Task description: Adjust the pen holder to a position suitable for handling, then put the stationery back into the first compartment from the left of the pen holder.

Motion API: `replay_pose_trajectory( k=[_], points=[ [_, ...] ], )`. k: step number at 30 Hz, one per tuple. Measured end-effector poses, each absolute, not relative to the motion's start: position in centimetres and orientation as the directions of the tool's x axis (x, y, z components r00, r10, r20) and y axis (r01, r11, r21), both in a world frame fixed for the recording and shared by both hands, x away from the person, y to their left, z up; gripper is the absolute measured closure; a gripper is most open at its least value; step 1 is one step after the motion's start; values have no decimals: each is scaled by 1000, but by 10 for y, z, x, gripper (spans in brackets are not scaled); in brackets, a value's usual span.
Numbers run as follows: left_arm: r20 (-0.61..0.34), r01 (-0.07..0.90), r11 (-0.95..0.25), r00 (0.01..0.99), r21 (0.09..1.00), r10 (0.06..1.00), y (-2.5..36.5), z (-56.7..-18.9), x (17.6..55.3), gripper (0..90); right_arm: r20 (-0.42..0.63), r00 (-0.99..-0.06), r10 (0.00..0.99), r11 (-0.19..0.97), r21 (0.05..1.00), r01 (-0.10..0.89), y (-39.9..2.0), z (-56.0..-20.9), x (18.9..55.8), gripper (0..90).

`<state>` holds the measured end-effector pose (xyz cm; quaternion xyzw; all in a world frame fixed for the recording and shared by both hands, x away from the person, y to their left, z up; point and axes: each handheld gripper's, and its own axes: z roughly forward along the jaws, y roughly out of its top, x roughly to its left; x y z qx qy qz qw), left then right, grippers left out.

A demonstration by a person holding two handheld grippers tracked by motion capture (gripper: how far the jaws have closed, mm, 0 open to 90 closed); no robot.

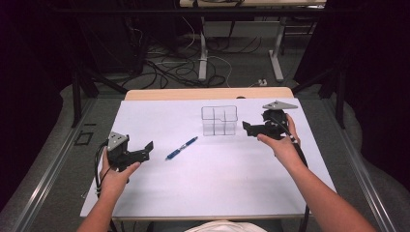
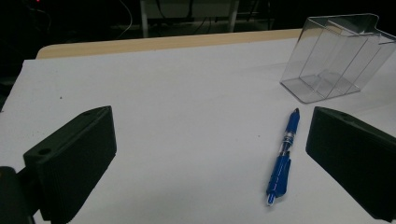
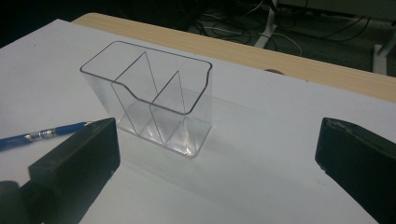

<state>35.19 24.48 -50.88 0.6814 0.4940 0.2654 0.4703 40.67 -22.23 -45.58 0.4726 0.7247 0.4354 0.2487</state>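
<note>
A blue pen (image 1: 182, 148) lies flat on the white table top (image 1: 217, 183), left of centre. A clear plastic holder (image 1: 219, 120) with dividers stands upright and empty behind it. My left gripper (image 1: 149, 149) is open just left of the pen; in the left gripper view the pen (image 2: 283, 156) lies close to the right jaw and the holder (image 2: 335, 58) stands farther off. My right gripper (image 1: 245, 126) is open just right of the holder, nothing between its jaws. In the right gripper view the holder (image 3: 154, 95) stands ahead of the left jaw and the pen (image 3: 42, 135) shows at left.
The wooden table edge (image 1: 208, 93) runs along the back. Beyond it, cables and metal legs (image 1: 203, 58) cover the floor. A rail (image 1: 43, 183) runs along the table's left side.
</note>
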Motion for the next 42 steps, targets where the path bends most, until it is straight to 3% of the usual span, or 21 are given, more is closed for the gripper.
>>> replay_pose_trajectory(
  k=[12, 32, 42],
  points=[
    [-95, 428, -80, 371, 900, 924, 242, -504, 355, 17, 30, -449, 893, 178, 893, 414, -260, -484, 357, 0],
    [-94, 445, -130, 447, 886, 890, 211, -471, 386, 13, 29, -426, 904, 171, 889, 424, -280, -499, 346, 0],
    [-17, 457, -229, 473, 860, 881, 195, -459, 401, 136, 17, -436, 900, 187, 887, 422, -279, -501, 348, 0]
  ],
)
